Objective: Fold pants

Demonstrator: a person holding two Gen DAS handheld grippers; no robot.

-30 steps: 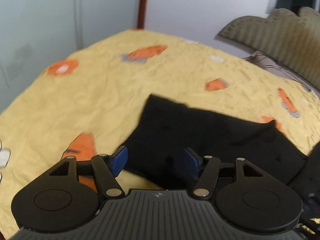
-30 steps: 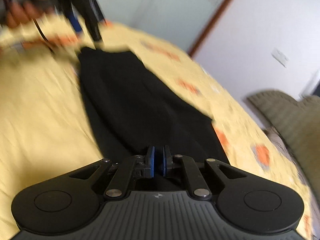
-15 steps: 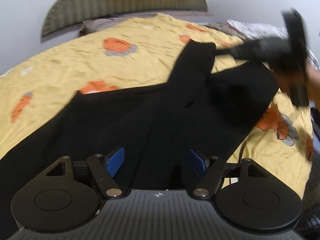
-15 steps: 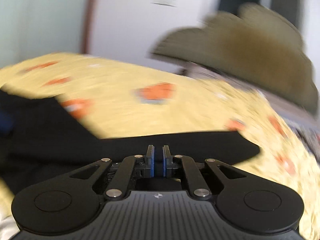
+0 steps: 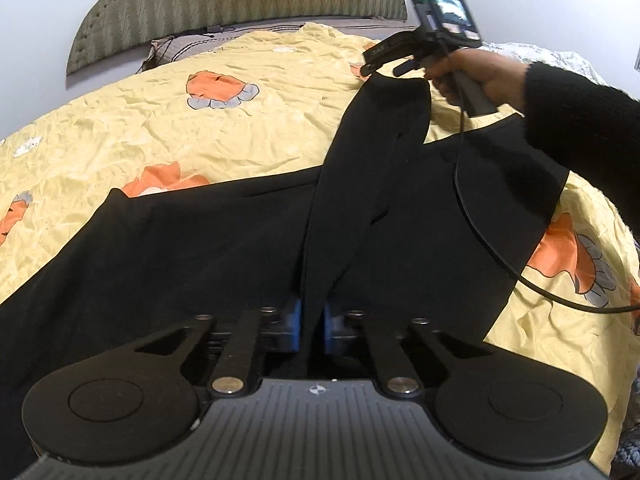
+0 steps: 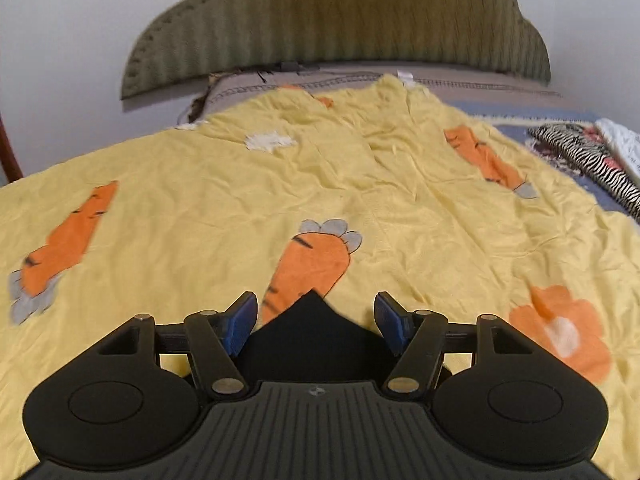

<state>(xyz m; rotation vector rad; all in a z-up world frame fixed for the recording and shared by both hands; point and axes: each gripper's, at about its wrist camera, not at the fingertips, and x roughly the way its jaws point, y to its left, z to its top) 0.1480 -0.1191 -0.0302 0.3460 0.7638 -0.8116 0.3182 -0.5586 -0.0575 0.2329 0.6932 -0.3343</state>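
The black pants [image 5: 224,240] lie spread on a yellow carrot-print bedspread [image 5: 240,128]. My left gripper [image 5: 311,326] is shut on a raised fold of the pants. That fold runs as a taut ridge up toward my right gripper [image 5: 370,68], seen far off over the leg end. In the right wrist view my right gripper [image 6: 316,322] is open, and a black tip of the pants [image 6: 314,328] lies between its blue pads without being pinched.
A green padded headboard [image 5: 240,4] and white wall stand beyond the bed. A zebra-striped cloth [image 6: 592,160] lies at the bed's right side. The right gripper's cable [image 5: 500,256] hangs over the pants.
My left gripper has shut on a fold of the pants. My right gripper has opened and let go of the leg end, which now lies between its pads.
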